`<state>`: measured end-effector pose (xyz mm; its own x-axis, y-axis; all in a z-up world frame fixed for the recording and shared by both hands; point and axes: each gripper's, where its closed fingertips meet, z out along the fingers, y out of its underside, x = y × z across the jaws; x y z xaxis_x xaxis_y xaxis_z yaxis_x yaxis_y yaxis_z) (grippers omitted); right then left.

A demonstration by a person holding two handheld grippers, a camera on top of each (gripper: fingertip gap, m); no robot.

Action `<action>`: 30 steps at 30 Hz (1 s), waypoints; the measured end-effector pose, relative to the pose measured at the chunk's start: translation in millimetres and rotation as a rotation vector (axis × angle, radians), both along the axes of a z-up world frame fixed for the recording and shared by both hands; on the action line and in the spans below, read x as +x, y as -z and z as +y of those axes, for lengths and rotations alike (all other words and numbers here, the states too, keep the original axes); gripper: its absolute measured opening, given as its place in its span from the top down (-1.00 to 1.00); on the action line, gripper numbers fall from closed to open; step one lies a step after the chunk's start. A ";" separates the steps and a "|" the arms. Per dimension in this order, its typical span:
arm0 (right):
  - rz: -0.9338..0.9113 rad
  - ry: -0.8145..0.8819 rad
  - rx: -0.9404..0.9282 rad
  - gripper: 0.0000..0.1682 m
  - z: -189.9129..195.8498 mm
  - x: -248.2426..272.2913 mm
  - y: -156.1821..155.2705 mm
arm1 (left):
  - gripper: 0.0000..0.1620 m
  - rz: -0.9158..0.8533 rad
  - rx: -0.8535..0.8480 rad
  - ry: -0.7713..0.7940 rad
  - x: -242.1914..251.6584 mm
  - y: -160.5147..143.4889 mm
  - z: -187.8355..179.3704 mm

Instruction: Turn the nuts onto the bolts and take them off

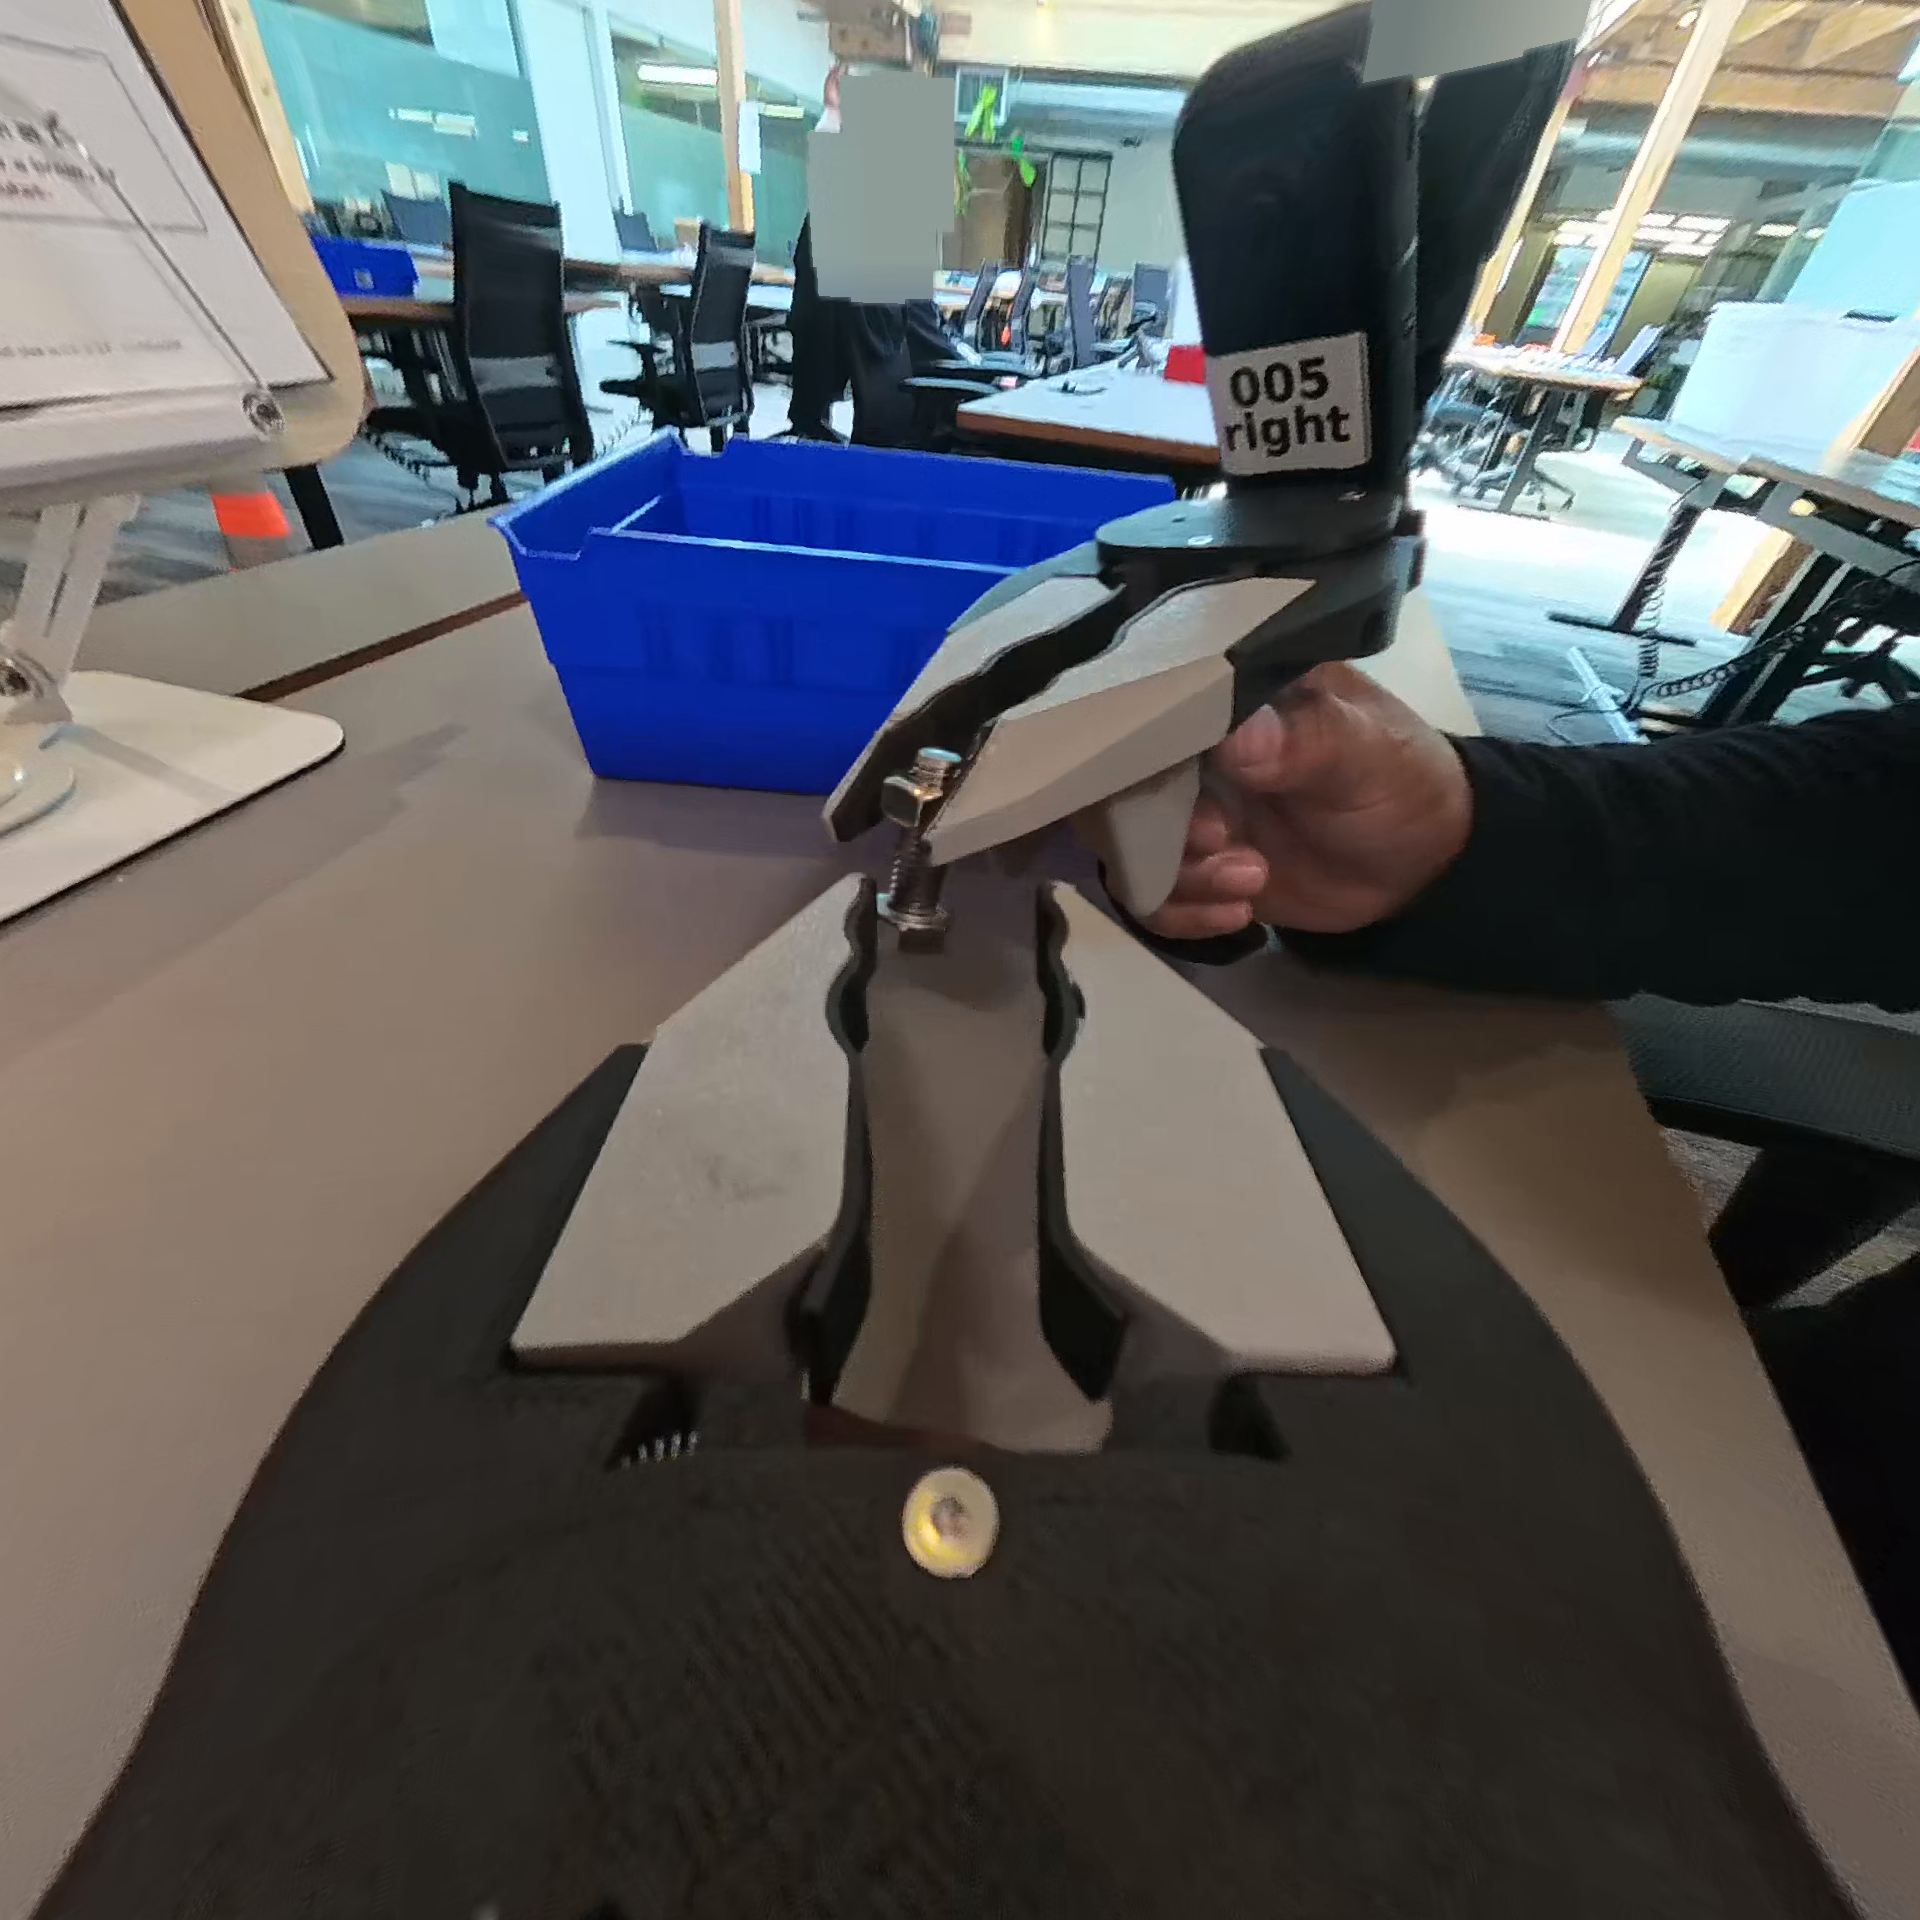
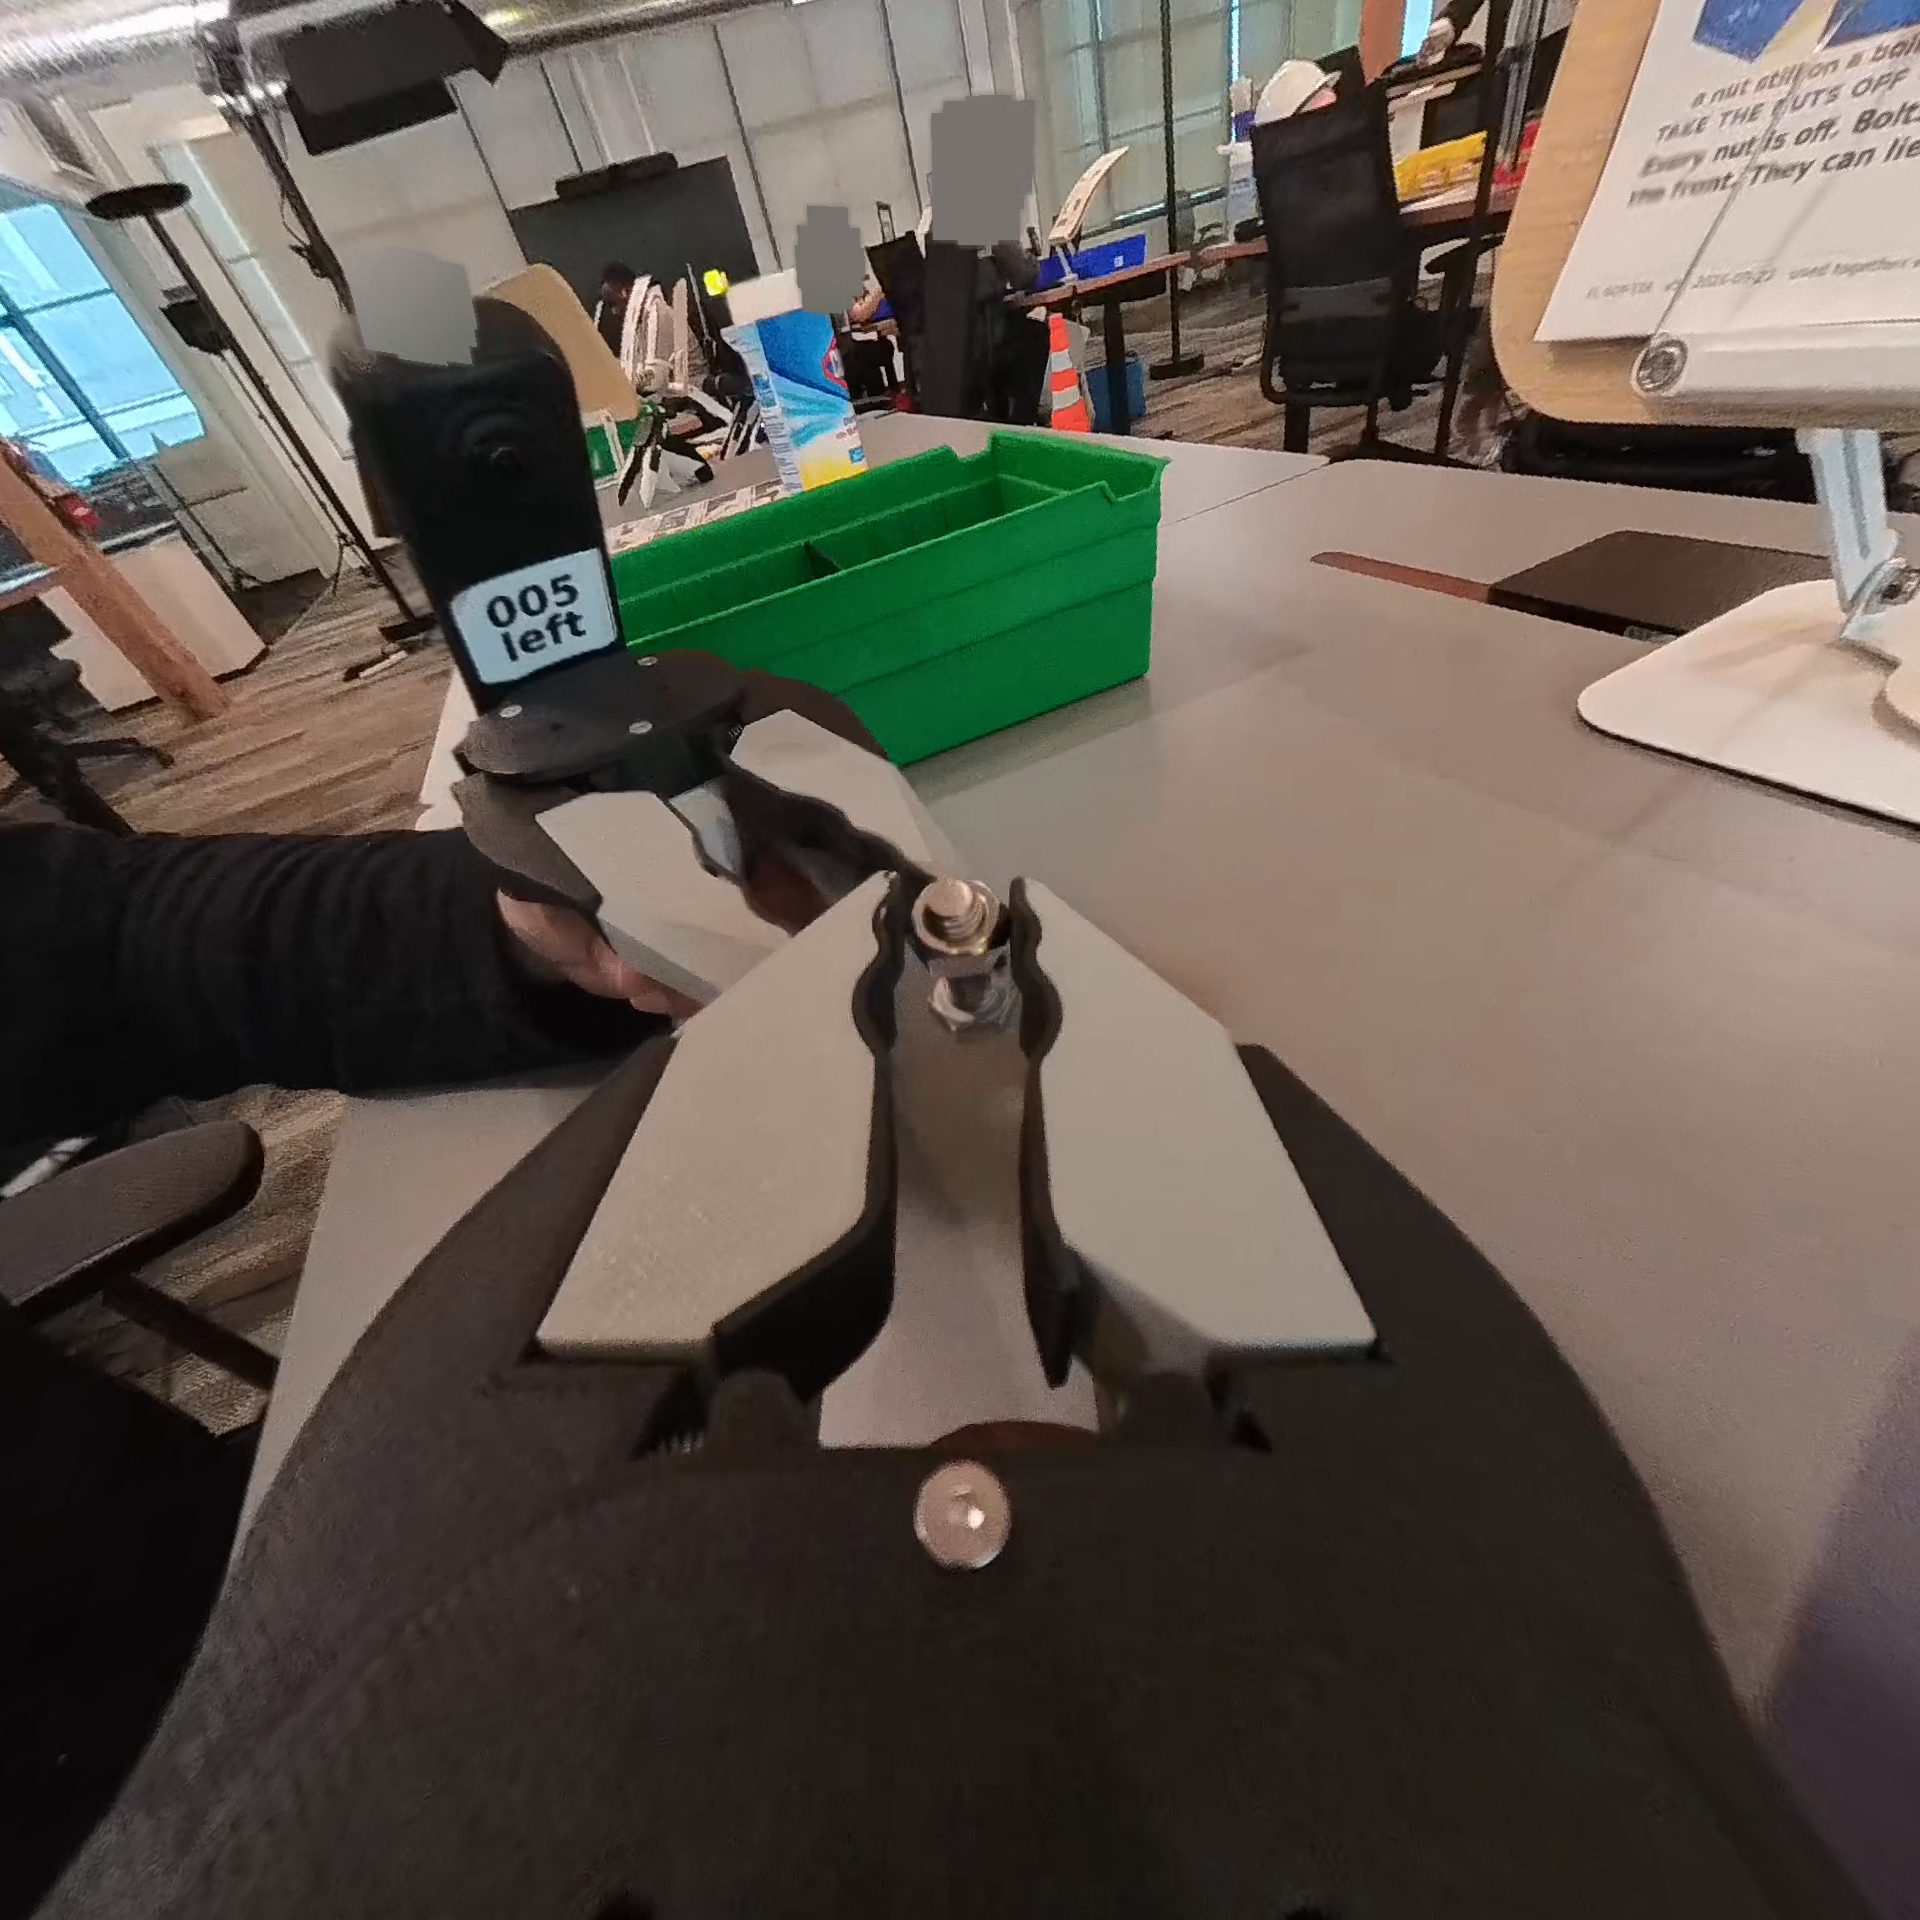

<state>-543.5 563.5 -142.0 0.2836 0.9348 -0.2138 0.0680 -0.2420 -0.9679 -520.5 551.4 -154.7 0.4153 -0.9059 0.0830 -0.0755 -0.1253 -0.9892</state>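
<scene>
1. Right tongs (image 2: 958,940) are closed on the bolt (image 1: 914,821) near its head, holding it upright above the tabletop (image 2: 1455,935).
2. Left tongs (image 1: 951,914) stand parted around the nut (image 1: 912,916) at the bolt's lower end; one fingertip (image 1: 857,914) seems to touch it, though whether they grip it I cannot tell.
3. To do the turn well, I judge: keep the right tongs firm, square the left tips on the nut's flats, and rotate in line with the thread.
4. Beyond the tongs: a blue bin (image 1: 831,613) and a green bin (image 2: 914,613).
</scene>
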 end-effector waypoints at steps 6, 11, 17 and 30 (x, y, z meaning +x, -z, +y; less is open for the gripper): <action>0.006 0.064 0.088 0.80 -13.4 12.2 -19.6 | 0.44 -0.109 -0.008 0.016 -3.7 -18.0 -3.5; 0.110 0.143 0.067 0.81 -17.8 42.7 -40.4 | 0.45 -0.077 -0.034 -0.074 -15.9 -10.1 13.6; 0.047 0.403 0.273 0.80 -6.3 125.9 -114.8 | 0.50 0.029 -0.051 -0.090 -11.0 8.1 15.4; -0.438 0.742 -0.075 0.64 79.6 261.2 3.0 | 0.50 0.048 -0.077 -0.105 -13.4 12.1 17.8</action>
<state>-282.3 643.0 -145.0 0.8860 0.4636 0.0041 0.2309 -0.4336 -0.8710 -533.9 569.1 -166.7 0.5124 -0.8491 0.1280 -0.1050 -0.2099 -0.9721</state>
